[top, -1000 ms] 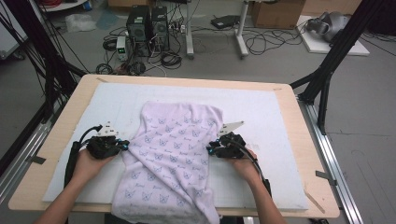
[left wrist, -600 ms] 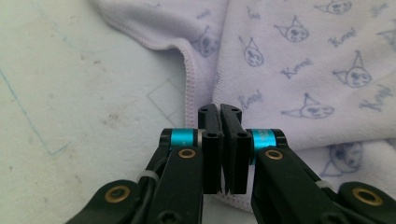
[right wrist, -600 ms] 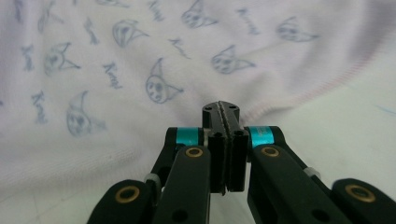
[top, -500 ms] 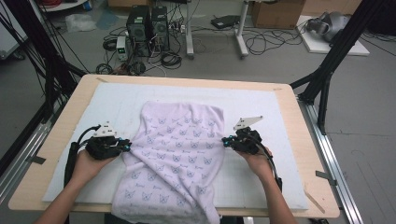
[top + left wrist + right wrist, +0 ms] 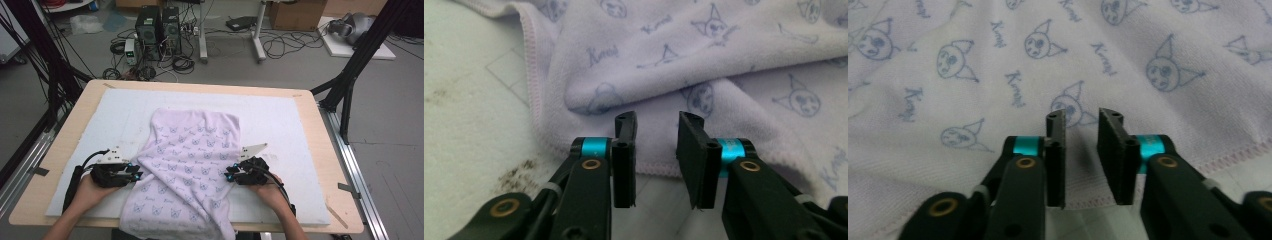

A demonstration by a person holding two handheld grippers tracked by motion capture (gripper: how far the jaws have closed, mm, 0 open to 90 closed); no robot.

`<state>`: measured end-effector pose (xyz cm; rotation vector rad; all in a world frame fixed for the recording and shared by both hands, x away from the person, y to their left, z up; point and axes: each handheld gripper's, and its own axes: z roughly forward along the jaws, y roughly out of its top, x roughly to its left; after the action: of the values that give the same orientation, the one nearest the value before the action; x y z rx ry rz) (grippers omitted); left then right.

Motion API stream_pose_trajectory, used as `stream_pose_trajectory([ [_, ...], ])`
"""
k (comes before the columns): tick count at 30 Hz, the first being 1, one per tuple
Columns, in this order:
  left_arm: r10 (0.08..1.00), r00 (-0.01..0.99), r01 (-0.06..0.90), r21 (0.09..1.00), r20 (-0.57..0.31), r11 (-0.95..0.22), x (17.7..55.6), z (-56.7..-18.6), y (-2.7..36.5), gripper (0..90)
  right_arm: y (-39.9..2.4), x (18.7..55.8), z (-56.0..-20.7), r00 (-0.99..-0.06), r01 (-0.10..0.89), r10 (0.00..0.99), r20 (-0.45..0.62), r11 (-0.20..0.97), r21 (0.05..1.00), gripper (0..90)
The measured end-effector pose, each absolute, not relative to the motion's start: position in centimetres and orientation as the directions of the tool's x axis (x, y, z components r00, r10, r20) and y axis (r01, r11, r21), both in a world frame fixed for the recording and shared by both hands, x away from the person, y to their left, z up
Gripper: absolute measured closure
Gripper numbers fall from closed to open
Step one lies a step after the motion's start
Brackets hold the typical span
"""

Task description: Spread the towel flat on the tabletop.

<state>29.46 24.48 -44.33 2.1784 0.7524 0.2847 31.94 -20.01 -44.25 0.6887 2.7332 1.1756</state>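
Lying rumpled, soft lilac terry towel (image 5: 192, 165) (stitched hem), both grippers' fingers narrowly parted, holding nothing.

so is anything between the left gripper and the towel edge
Nothing visible. In the left gripper view the left gripper has its jaws apart, with a bare gap between them, right in front of the towel and its stitched hem. Between the two there is bare white mat.
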Motion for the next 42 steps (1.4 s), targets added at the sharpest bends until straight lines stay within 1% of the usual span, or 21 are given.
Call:
stream_pose_trajectory([
  [1, 0.604, 0.796, 0.425, 0.749, -0.041, -0.508, 29.5, -44.3, 24.4, 77.3, -20.1, 32.0, -44.2, -0.899, 0.368, 0.426, 0.102, 0.608, 0.704, 87.1],
  [3, 0.611, 0.79, 0.429, 0.747, -0.038, -0.508, 29.6, -44.2, 24.3, 86.0, -20.0, 31.9, -44.1, -0.901, 0.366, 0.423, 0.099, 0.617, 0.697, 88.3],
  [4, 0.612, 0.79, 0.427, 0.744, -0.03, -0.514, 29.6, -44.2, 24.3, 87.2, -20.0, 32.0, -44.0, -0.901, 0.36, 0.425, 0.087, 0.62, 0.697, 88.6],
  [7, 0.631, 0.776, 0.421, 0.737, 0.009, -0.528, 29.8, -44.0, 24.2, 88.0, -20.7, 32.2, -43.7, -0.884, 0.366, 0.463, 0.058, 0.612, 0.701, 89.0],
  [14, 0.695, 0.718, 0.434, 0.756, 0.038, -0.49, 32.1, -43.0, 24.4, 88.1, -21.8, 33.9, -42.1, -0.852, 0.372, 0.523, 0.002, 0.603, 0.706, 89.1],
  [17, 0.697, 0.716, 0.435, 0.756, 0.039, -0.489, 32.5, -42.9, 24.0, 88.5, -21.9, 34.6, -42.2, -0.841, 0.391, 0.541, 0.017, 0.584, 0.711, 88.1],
  [18, 0.698, 0.716, 0.444, 0.76, 0.018, -0.475, 32.4, -42.8, 24.1, 84.9, -21.9, 34.5, -42.2, -0.843, 0.391, 0.537, 0.024, 0.583, 0.712, 86.1],
  [19, 0.692, 0.722, 0.439, 0.765, 0.012, -0.472, 32.2, -42.7, 24.3, 78.2, -21.9, 34.4, -42.1, -0.845, 0.389, 0.534, 0.023, 0.584, 0.713, 81.4],
  [20, 0.686, 0.727, 0.433, 0.77, 0.01, -0.469, 32.0, -42.6, 24.5, 74.9, -22.0, 34.1, -41.9, -0.845, 0.382, 0.534, 0.018, 0.58, 0.72, 78.3],
  [23, 0.67, 0.742, 0.412, 0.78, 0.012, -0.471, 30.8, -42.4, 25.0, 71.4, -22.1, 33.1, -41.2, -0.852, 0.36, 0.524, 0.012, 0.568, 0.74, 75.3],
  [27, 0.652, 0.758, 0.393, 0.79, 0.011, -0.47, 28.9, -42.3, 25.4, 68.3, -21.9, 30.9, -40.8, -0.882, 0.31, 0.47, 0.008, 0.568, 0.763, 71.0],
  [30, 0.626, 0.78, 0.38, 0.792, 0.002, -0.477, 27.1, -42.5, 25.3, 62.1, -21.2, 28.7, -41.5, -0.91, 0.284, 0.414, 0.024, 0.579, 0.764, 68.1],
  [32, 0.596, 0.803, 0.366, 0.787, 0.003, -0.496, 26.2, -42.8, 25.0, 61.2, -20.8, 27.8, -41.9, -0.921, 0.279, 0.388, 0.039, 0.585, 0.762, 65.6],
  [35, 0.558, 0.83, 0.36, 0.773, -0.009, -0.523, 25.5, -43.5, 24.3, 59.9, -20.3, 27.2, -42.9, -0.932, 0.282, 0.358, 0.062, 0.604, 0.745, 64.3],
  [37, 0.536, 0.844, 0.37, 0.749, -0.024, -0.549, 25.5, -44.1, 23.8, 63.4, -20.0, 27.3, -43.5, -0.933, 0.297, 0.352, 0.082, 0.62, 0.726, 64.4],
  [38, 0.532, 0.846, 0.36, 0.753, -0.016, -0.551, 25.3, -44.4, 23.7, 66.5, -19.9, 27.3, -43.8, -0.932, 0.307, 0.352, 0.09, 0.631, 0.713, 67.2],
  [39, 0.525, 0.851, 0.352, 0.758, -0.014, -0.55, 25.3, -44.4, 23.7, 70.1, -19.8, 27.4, -44.2, -0.933, 0.313, 0.347, 0.099, 0.642, 0.699, 71.8],
  [40, 0.521, 0.854, 0.353, 0.757, -0.02, -0.55, 25.3, -44.4, 23.6, 79.2, -19.9, 27.3, -44.3, -0.934, 0.3, 0.346, 0.086, 0.633, 0.713, 81.5],
  [41, 0.515, 0.857, 0.35, 0.756, -0.02, -0.553, 25.2, -44.4, 23.5, 83.2, -19.9, 27.3, -44.3, -0.936, 0.303, 0.337, 0.097, 0.636, 0.71, 85.8],
  [42, 0.517, 0.856, 0.343, 0.754, -0.005, -0.56, 25.0, -44.3, 23.4, 85.9, -19.9, 27.3, -44.2, -0.937, 0.302, 0.334, 0.1, 0.637, 0.709, 87.7],
])
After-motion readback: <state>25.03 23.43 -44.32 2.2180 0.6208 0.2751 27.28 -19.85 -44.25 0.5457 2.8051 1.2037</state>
